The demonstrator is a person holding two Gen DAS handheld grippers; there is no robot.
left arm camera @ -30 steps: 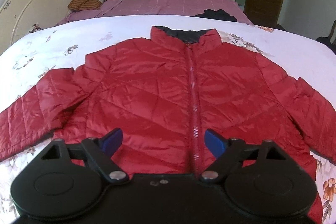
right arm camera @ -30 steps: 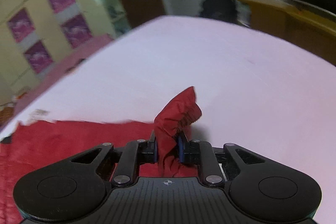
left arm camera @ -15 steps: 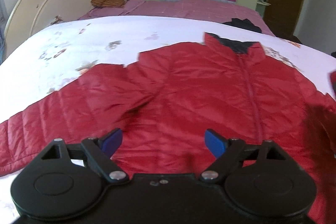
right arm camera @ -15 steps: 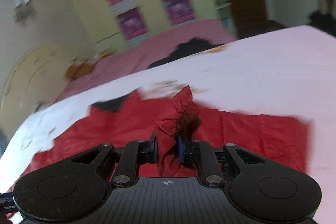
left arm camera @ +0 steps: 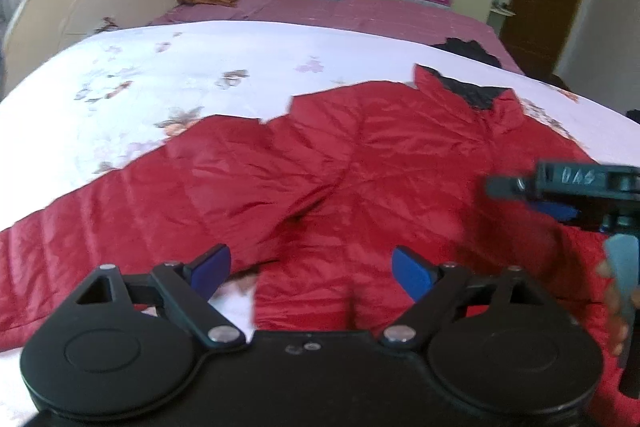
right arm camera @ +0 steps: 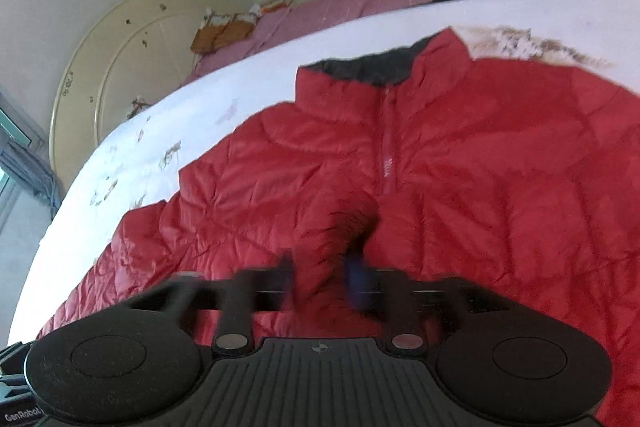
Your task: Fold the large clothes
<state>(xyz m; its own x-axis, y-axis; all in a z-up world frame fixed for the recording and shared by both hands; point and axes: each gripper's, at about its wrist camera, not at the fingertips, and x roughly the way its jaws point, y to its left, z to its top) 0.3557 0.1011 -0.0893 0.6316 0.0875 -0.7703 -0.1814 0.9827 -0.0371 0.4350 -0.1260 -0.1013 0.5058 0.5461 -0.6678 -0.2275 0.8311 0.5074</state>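
Now both grippers hang over the red jacket (left arm camera: pixel 360 163).
Left gripper (left arm camera: pixel 310 267) gapes, empty; right gripper (right arm camera: pixel 324 279) has just been opening, blurred, cuff (right arm camera: pixel 340 227) between its jaws.

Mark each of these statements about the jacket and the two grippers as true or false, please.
1. The red jacket lies on a white flowered bedcover. True.
2. The jacket's zipper is fully open. False: it is closed up to the collar.
3. The left gripper holds a sleeve. False: its fingers stand wide apart, gripping nothing.
4. The right gripper has just been opening, the cuff between its fingers. True.
5. The collar lining is yellow. False: it is dark.
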